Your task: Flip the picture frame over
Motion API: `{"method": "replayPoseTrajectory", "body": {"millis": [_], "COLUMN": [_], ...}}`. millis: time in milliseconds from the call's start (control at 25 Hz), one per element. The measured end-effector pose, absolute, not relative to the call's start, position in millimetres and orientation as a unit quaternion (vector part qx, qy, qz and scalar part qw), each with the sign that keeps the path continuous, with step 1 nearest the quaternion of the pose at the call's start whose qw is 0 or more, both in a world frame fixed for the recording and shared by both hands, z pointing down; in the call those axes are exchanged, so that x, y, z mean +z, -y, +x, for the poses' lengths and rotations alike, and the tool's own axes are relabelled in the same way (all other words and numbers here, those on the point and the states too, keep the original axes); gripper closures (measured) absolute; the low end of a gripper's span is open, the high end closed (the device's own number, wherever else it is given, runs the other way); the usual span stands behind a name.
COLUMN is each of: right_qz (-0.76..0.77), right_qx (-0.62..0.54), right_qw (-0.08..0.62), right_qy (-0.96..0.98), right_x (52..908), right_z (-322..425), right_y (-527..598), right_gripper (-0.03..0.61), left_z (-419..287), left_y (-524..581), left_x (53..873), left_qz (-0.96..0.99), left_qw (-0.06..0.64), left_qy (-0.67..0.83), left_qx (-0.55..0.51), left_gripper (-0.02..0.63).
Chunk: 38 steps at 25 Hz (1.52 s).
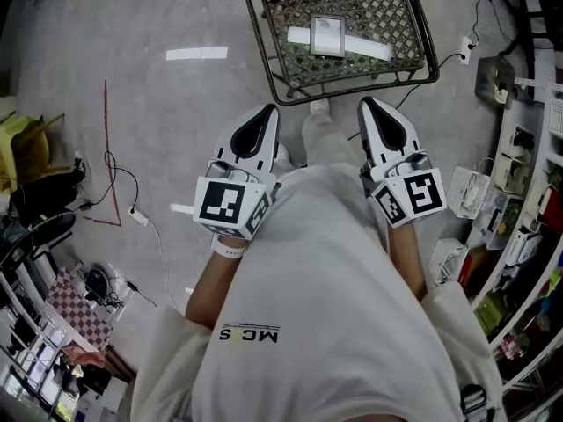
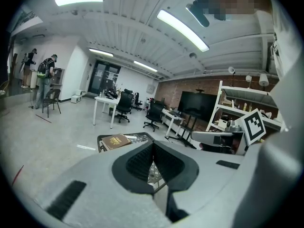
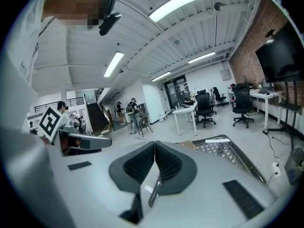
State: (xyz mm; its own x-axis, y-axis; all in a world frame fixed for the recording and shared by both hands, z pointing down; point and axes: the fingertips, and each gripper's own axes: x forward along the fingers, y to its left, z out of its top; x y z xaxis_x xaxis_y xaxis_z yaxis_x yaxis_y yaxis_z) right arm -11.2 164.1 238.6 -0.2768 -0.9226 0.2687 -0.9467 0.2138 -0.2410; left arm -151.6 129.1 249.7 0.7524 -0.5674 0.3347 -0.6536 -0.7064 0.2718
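Head view: the small silver-edged picture frame lies flat on the black metal mesh table, apart from my left gripper and right gripper. Left gripper view: jaws pressed together, empty. Right gripper view: same deal. So I'd say the flip isn't started yet.

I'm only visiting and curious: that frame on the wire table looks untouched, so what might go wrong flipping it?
1. The frame lies flat on the mesh table; a claw tip could snag the mesh or just push it along.
2. It seems to lie across a white strip, which might get dragged.
3. The left claw and right claw are both shut, so they must open first.
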Motion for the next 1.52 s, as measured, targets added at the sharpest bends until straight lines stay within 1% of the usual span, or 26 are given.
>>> {"method": "replayPoseTrajectory", "body": {"millis": [120,360,680,1040,1520], "right_qz": [0.587,0.557,0.526,0.518,0.496], "right_qx": [0.175,0.18,0.18,0.191,0.203], "right_qw": [0.043,0.039,0.04,0.056,0.07], "right_qy": [0.79,0.81,0.83,0.832,0.841], "right_x": [241,249,253,269,291], "right_z": [15,71,104,106,103], "right_y": [-136,-93,-46,-24,-13], "right_gripper": [0.558,0.558,0.558,0.558,0.558], "left_z": [-123,-71,-43,-43,-34], "left_y": [-103,-61,-36,-9,-1], "left_x": [249,240,241,246,264], "left_qz": [0.913,0.9,0.884,0.876,0.872], "left_qw": [0.19,0.179,0.187,0.192,0.206], "left_qy": [0.34,0.376,0.409,0.421,0.42], "left_qx": [0.121,0.125,0.13,0.133,0.142], "left_gripper": [0.589,0.589,0.589,0.589,0.589]}}
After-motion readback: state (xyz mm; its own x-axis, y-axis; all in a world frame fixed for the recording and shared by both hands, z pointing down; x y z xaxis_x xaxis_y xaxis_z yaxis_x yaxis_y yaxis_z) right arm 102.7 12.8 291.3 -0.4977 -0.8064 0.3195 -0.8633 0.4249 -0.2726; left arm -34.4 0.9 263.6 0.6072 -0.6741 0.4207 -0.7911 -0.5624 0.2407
